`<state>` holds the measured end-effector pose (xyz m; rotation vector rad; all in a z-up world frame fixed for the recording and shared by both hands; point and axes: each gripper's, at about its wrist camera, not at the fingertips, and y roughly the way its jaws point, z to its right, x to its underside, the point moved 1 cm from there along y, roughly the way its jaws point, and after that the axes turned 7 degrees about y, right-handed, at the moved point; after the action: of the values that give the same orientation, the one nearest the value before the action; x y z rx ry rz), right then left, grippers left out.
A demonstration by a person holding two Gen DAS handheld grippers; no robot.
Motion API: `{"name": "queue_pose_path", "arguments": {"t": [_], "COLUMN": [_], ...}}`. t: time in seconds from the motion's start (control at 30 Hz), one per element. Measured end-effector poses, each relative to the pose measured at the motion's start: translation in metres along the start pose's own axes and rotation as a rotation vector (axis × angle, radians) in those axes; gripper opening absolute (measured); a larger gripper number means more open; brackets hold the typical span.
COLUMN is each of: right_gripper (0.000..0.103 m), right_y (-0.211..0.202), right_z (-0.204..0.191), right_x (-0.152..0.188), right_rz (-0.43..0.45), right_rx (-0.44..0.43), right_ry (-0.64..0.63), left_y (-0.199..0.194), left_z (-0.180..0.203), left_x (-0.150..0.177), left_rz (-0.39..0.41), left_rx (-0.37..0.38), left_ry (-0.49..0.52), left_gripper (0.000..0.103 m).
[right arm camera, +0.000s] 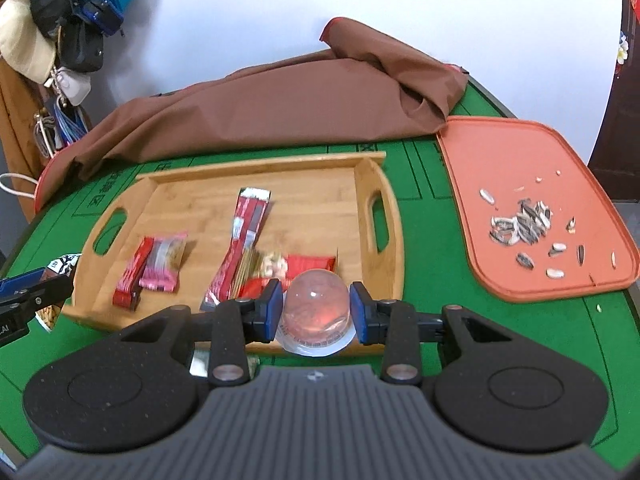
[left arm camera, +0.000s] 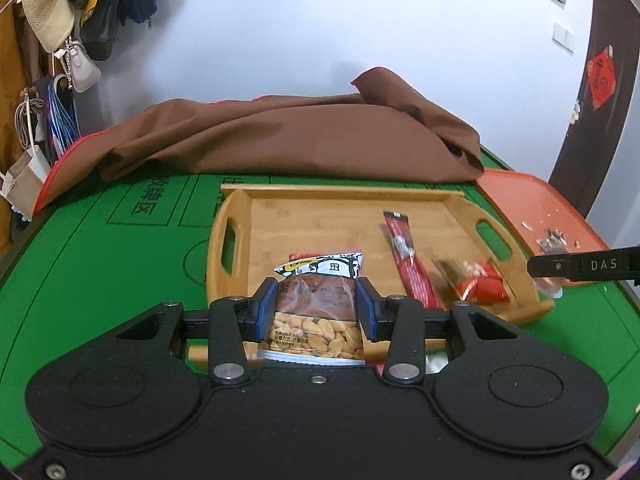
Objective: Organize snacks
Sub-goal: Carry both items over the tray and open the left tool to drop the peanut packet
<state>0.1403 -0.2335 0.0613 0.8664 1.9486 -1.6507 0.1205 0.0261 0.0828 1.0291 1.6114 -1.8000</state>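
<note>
Left gripper (left arm camera: 317,312): clamped across the width of a broad-bean snack packet (left arm camera: 318,312), its blue pads (left arm camera: 267,308) pressing both side edges so the packet stands upright, held over the near rim of the bamboo tray (left arm camera: 340,194).

Right gripper (right arm camera: 314,312): closed on a clear pink jelly cup (right arm camera: 316,312), dome forward and foil lid toward the camera; the pads grip the cup's sides, likely because the rounded top offers no hold. It sits at the tray's near right edge.

Tray contents: seen from the right wrist, a long red stick sachet (right arm camera: 244,240) lies near the middle, two small red and pink bars (right arm camera: 154,268) sit toward the left handle, and a red-and-gold packet (right arm camera: 296,268) rests just behind the cup.

Surface (left arm camera: 100,264): green felt printed with lines; the tray stands central so both hands can reach it.

Surroundings: a brown cloth (left arm camera: 288,136) is bundled behind the tray; an orange board (right arm camera: 532,208) to the right carries scattered sunflower seeds (right arm camera: 520,222), kept apart from the wrapped snacks.

Stage of task: judged well under way, with both carried items apparently bound for the tray.

Risk: the slick cup could slip from between the pads.
</note>
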Motion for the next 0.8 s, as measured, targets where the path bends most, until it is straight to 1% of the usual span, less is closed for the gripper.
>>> {"name": "queue_pose_path", "arguments": {"t": [0.2, 0.33, 0.43, 0.57, 0.8], "right_gripper": [0.041, 0.041, 0.041, 0.041, 0.041], "right_y": [0.018, 0.035, 0.051, 0.072, 0.108], "right_z": [-0.007, -0.013, -0.013, -0.016, -0.017], "right_x": [-0.025, -0.040, -0.050, -0.058, -0.061], "right_rz": [-0.013, -0.011, -0.019, -0.032, -0.076], "right_rx": [0.008, 0.033, 0.031, 0.036, 0.059], "right_ry": [0.009, 0.001, 0.024, 0.030, 0.034], "left_y": [0.029, 0.053, 0.073, 0.101, 0.141], "left_z": [-0.002, -0.004, -0.007, -0.012, -0.011], "left_x": [-0.024, -0.040, -0.050, -0.055, -0.057], "left_rz": [-0.019, -0.024, -0.033, -0.058, -0.101], "left_rx": [-0.012, -0.034, -0.035, -0.036, -0.033], "left_ry": [-0.015, -0.020, -0.036, -0.052, -0.044], "left_gripper": [0.039, 0.039, 0.039, 0.039, 0.039]}}
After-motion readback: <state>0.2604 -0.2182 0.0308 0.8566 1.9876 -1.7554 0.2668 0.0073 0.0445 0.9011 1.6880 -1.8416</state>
